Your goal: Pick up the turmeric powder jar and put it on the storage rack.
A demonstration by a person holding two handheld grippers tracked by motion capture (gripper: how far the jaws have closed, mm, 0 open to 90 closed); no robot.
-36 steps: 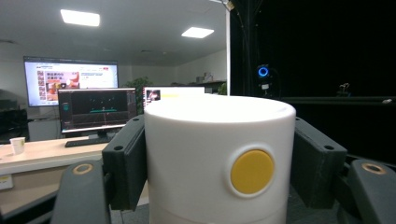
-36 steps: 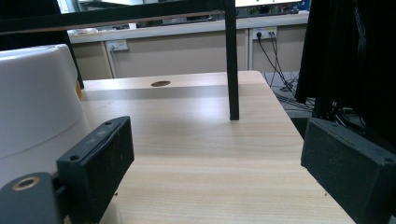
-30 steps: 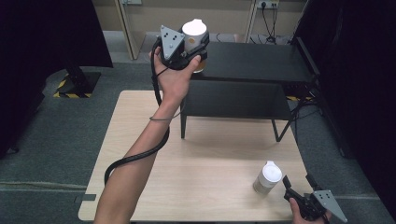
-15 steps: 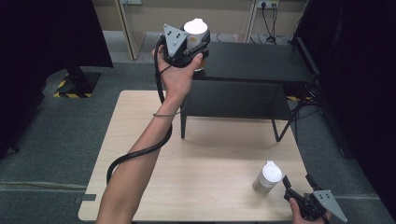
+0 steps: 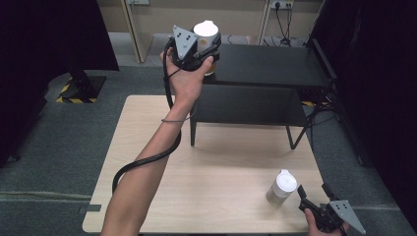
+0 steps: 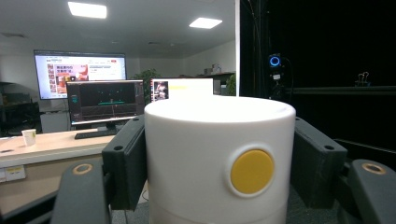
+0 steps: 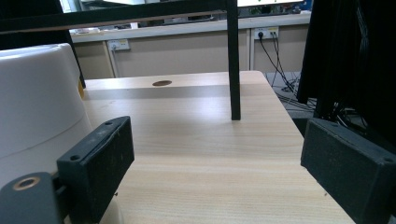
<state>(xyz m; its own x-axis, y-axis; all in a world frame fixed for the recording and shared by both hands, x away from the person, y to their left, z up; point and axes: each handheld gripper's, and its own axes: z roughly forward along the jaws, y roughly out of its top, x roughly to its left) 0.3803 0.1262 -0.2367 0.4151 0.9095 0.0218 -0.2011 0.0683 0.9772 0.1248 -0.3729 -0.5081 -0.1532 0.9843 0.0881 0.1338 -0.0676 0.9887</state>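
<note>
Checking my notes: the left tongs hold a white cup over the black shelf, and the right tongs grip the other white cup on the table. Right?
Not quite. In the right gripper view the right tongs stand open, with the other white cup beside them on the table, ungripped. The rest holds.

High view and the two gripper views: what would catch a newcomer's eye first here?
The left gripper is raised over the left end of the black metal shelf, its jaws clamped on a white cylindrical container with a round yellow dot. A second white container stands on the light wooden table near its right front corner, just left of the open right gripper.
</note>
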